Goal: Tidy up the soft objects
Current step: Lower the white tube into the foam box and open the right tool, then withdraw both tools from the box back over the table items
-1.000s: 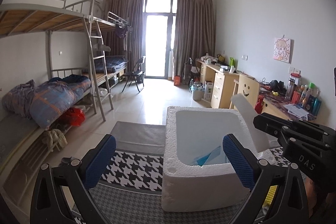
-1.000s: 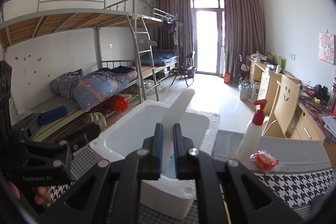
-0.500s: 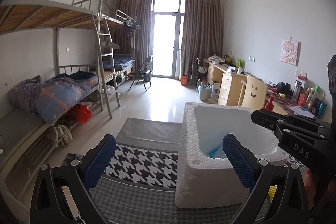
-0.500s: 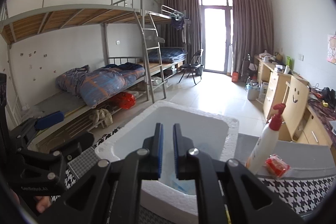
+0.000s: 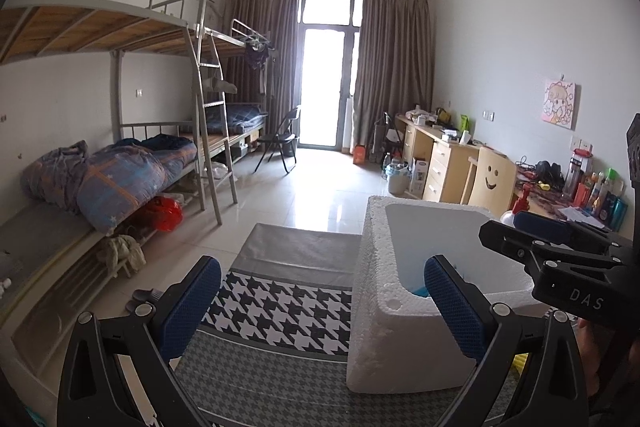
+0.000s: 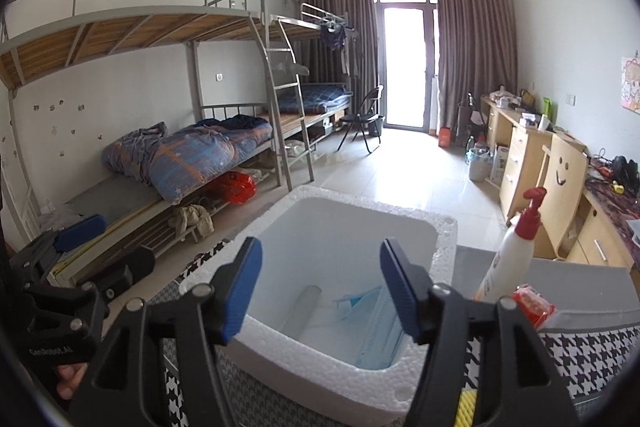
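Dorm room w/ bunk beds; houndstooth-cloth table (image 5: 280, 311) in front. White foam box (image 6: 440, 239) on it holds a foam strip (image 6: 300, 311) & blue masks (image 6: 372, 323); right gripper (image 6: 320, 287) above, fingers opening, nothing between. Left gripper (image 5: 320, 311) fingers spread, empty, beside box. Best lift right clear w/o nudging the box or pump bottle (image 6: 508, 247).

Our right gripper (image 6: 320, 285) over white foam box (image 6: 442, 243), jaws opening, nothing between fingers (image 6: 244, 285). We see blue masks (image 6: 372, 327) and pale tube-shaped item (image 6: 302, 309) lying on box floor. Pump bottle (image 6: 510, 251) upright just right of box, red packet (image 6: 532, 309) beside it on table (image 6: 592, 355). Left gripper (image 6: 100, 241) at left edge.
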